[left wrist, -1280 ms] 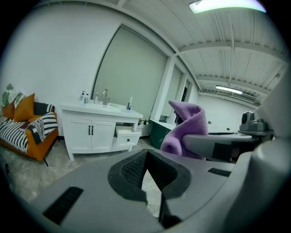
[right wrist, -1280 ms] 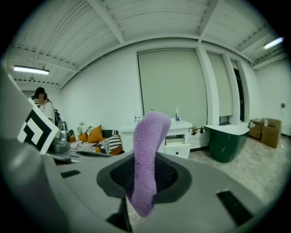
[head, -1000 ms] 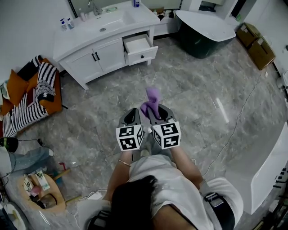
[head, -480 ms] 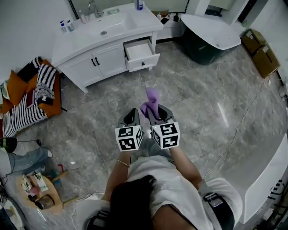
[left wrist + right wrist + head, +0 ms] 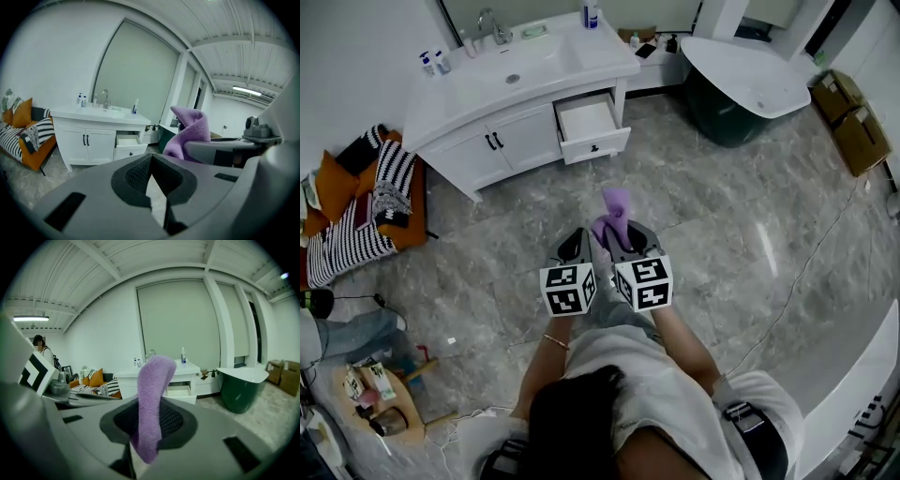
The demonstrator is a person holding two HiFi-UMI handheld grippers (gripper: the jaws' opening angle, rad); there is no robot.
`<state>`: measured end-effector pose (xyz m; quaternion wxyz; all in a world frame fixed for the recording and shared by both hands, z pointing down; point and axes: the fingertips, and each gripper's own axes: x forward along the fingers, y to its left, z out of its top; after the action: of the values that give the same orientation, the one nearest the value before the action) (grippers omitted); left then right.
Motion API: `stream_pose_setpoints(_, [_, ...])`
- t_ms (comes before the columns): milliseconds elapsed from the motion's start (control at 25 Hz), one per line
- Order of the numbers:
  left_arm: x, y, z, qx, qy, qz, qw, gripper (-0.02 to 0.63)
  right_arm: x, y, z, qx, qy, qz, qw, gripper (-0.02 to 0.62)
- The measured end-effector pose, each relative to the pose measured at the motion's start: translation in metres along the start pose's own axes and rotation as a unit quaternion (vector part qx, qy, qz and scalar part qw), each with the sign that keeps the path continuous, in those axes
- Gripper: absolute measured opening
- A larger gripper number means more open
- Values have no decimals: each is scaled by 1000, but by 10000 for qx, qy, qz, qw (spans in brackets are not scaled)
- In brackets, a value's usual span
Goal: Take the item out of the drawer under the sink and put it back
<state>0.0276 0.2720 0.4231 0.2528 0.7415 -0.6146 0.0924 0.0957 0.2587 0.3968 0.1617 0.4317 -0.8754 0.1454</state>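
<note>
Drawer (image 5: 591, 127) nearer now, 12 o'clock, open. My R gripper (image 5: 619, 234) clamps cloth (image 5: 617, 204) mid-fold: soft, light, non-slip. L gripper (image 5: 579, 234) closed, empty.

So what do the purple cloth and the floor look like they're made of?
Cloth: probably terry or microfibre, soft and matte; a fuzzy nap shows and it droops limply.
Floor: likely polished grey marble or marble-look tile; it has pale veining, straight joints and a streak of glare.

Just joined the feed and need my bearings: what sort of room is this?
Most likely a bathroom: a white vanity with a sink and faucet, a mirror above it, and a dark green tub nearby.
</note>
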Motion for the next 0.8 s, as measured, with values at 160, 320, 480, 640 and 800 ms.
stream_pose_setpoints(160, [21,-7,11,-32,1,89,10000,3,13,-21,8,2,23,94,10000,92])
stream_pose_setpoints(320, [39,-15,15,-78,4,160,9998,3,20,-40,11,20,45,168,9998,92])
stream_pose_setpoints(480, [54,-19,20,-120,-22,260,9996,3,28,-57,12,23,82,224,9997,91])
stream_pose_setpoints(640, [64,-21,21,-131,-21,334,9994,3,35,-67,12,1,103,273,9996,92])
stream_pose_setpoints(800, [72,-20,23,-165,-31,403,9990,3,41,-70,14,-27,115,362,9993,92])
